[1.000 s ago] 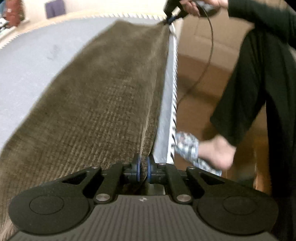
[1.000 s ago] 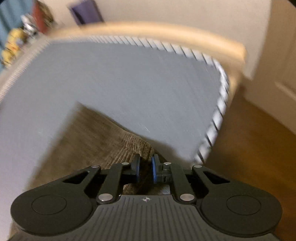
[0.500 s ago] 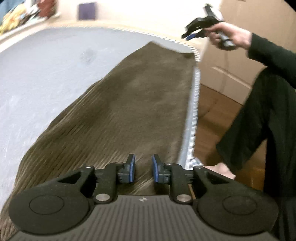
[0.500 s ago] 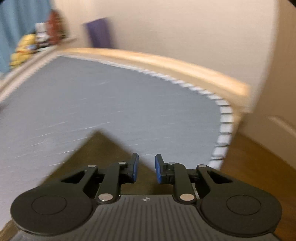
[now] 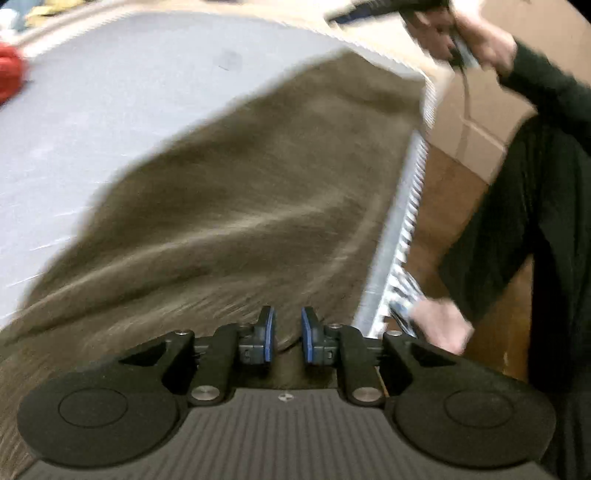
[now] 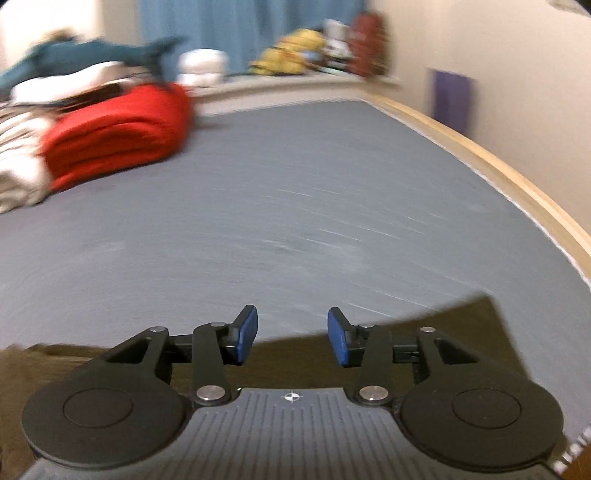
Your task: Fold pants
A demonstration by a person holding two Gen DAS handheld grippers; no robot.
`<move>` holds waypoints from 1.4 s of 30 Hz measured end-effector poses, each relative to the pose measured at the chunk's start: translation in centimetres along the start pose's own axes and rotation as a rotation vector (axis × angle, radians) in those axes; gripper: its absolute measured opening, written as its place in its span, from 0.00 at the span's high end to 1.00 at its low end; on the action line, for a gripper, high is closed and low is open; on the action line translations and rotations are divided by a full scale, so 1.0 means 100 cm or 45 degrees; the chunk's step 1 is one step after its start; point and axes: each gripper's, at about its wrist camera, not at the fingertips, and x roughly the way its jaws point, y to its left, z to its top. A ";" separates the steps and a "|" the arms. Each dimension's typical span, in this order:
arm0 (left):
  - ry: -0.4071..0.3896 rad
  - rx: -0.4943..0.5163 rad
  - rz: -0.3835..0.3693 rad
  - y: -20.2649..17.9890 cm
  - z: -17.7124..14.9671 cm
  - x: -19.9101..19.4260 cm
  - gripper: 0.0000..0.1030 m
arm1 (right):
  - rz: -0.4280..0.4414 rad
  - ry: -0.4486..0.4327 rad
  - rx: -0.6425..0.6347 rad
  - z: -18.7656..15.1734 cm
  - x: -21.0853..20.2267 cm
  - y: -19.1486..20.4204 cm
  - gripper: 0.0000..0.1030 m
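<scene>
Brown corduroy pants [image 5: 258, 184] lie flat along the near side of the grey bed sheet [image 5: 110, 92]. My left gripper [image 5: 287, 321] hovers just above their near end. A narrow gap shows between its blue pads [image 5: 269, 332]; the jaws are closing and nothing is between them. In the right wrist view, my right gripper [image 6: 291, 325] is over the pants' far edge [image 6: 461, 332]. Its jaws are opening, with only the sheet [image 6: 295, 203] seen through the gap. The left wrist view shows the right gripper [image 5: 369, 13] blurred in a hand [image 5: 476, 40].
A folded red cloth [image 6: 110, 129] and striped bedding [image 6: 18, 166] sit at the bed's far left. Plush toys [image 6: 288, 55] line a ledge beyond. A wooden bed frame [image 6: 498, 166] borders the right. The person's black-clad leg [image 5: 517, 221] and foot [image 5: 439, 325] stand by the mattress edge [image 5: 410, 206].
Both grippers have let go of the pants' edge and lifted off. The right one rolled and swung toward the head of the bed, its jaws widening. The pants now lie flat.
</scene>
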 end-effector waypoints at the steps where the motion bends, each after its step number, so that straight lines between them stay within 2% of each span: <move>1: -0.026 -0.041 0.048 0.007 -0.009 -0.012 0.82 | 0.063 -0.009 -0.038 0.000 0.001 0.021 0.57; 3: -0.069 -0.131 0.156 0.026 -0.026 -0.038 0.82 | 0.180 -0.018 -0.141 -0.001 0.001 0.062 0.57; 5: -0.120 -0.245 0.270 0.044 -0.047 -0.063 0.80 | 0.319 -0.083 -0.271 -0.009 -0.008 0.110 0.57; 9: -0.220 -0.495 0.451 0.072 -0.089 -0.114 0.77 | 0.530 -0.176 -0.444 -0.042 -0.015 0.183 0.57; 13: -0.291 -0.678 0.543 0.081 -0.124 -0.137 0.53 | 0.713 -0.145 -0.594 -0.067 -0.021 0.248 0.57; 16: -0.295 -0.750 0.523 0.087 -0.139 -0.140 0.52 | 0.841 -0.145 -0.752 -0.095 -0.029 0.285 0.57; 19: -0.285 -0.775 0.483 0.087 -0.140 -0.129 0.49 | 0.930 -0.148 -0.925 -0.121 -0.033 0.325 0.57; 21: -0.235 -0.742 0.509 0.084 -0.138 -0.119 0.46 | 0.959 -0.163 -1.041 -0.139 -0.040 0.340 0.57; 23: -0.231 -0.738 0.486 0.086 -0.140 -0.115 0.47 | 0.968 -0.172 -1.147 -0.149 -0.038 0.352 0.57; 24: -0.229 -0.732 0.481 0.086 -0.140 -0.112 0.50 | 0.959 -0.178 -1.214 -0.158 -0.037 0.360 0.57; 26: -0.219 -0.688 0.490 0.083 -0.141 -0.109 0.67 | 0.929 -0.175 -1.317 -0.174 -0.036 0.372 0.57; 30: -0.245 -0.629 0.503 0.080 -0.140 -0.115 0.78 | 0.904 -0.164 -1.413 -0.191 -0.034 0.372 0.60; 31: -0.272 -0.621 0.515 0.079 -0.140 -0.121 0.79 | 0.916 -0.152 -1.426 -0.189 -0.034 0.374 0.76; 32: -0.304 -0.637 0.515 0.079 -0.143 -0.131 0.80 | 0.935 -0.139 -1.436 -0.188 -0.034 0.377 0.88; 34: -0.364 -0.670 0.527 0.078 -0.151 -0.153 0.81 | 0.972 -0.194 -1.409 -0.182 -0.044 0.381 0.90; 36: -0.337 -0.669 0.526 0.077 -0.161 -0.162 0.79 | 1.063 -0.242 -1.377 -0.176 -0.064 0.386 0.90; 38: -0.217 -0.683 0.548 0.079 -0.171 -0.153 0.68 | 1.098 -0.277 -1.401 -0.182 -0.078 0.391 0.89; 39: -0.173 -0.691 0.570 0.080 -0.173 -0.149 0.62 | 1.113 -0.253 -1.417 -0.187 -0.078 0.392 0.89; 40: -0.162 -0.691 0.596 0.080 -0.173 -0.147 0.49 | 1.136 -0.192 -1.443 -0.192 -0.074 0.394 0.84; 41: -0.192 -0.686 0.615 0.079 -0.171 -0.149 0.49 | 1.143 -0.157 -1.482 -0.196 -0.071 0.395 0.81; 42: -0.255 -0.683 0.643 0.077 -0.166 -0.155 0.49 | 1.127 -0.169 -1.519 -0.200 -0.071 0.394 0.80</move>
